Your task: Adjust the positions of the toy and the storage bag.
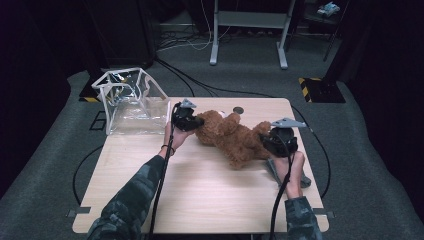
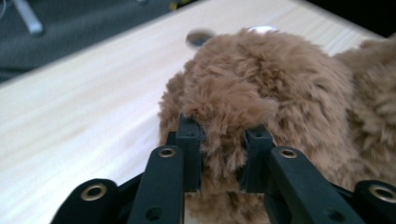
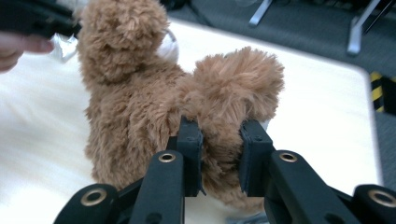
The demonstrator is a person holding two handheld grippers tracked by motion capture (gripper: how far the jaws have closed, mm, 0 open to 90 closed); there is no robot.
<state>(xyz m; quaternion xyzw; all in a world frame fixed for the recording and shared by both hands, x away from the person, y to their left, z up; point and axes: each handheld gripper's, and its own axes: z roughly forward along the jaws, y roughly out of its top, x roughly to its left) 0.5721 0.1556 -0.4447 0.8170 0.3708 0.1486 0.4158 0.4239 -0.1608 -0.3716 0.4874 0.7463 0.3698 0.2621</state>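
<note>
A brown plush teddy bear [image 1: 235, 137] lies across the middle of the wooden table [image 1: 200, 195]. My left gripper [image 1: 198, 122] is at the bear's left end, and its jaws are shut on a tuft of fur at the head [image 2: 261, 88]. My right gripper [image 1: 265, 142] is at the bear's right end. In the right gripper view the gripper [image 3: 222, 140] is pinching a fluffy limb [image 3: 238, 84], with the bear's body [image 3: 126, 107] stretching away. In the left gripper view the gripper [image 2: 223, 144] has fur bulging between its pads.
A clear plastic bag with a white frame [image 1: 131, 100] stands open at the table's back left corner. A small dark round disc [image 1: 238, 110] lies behind the bear. A grey flat thing [image 1: 304, 181] lies under the right hand. Cables run over the floor around the table.
</note>
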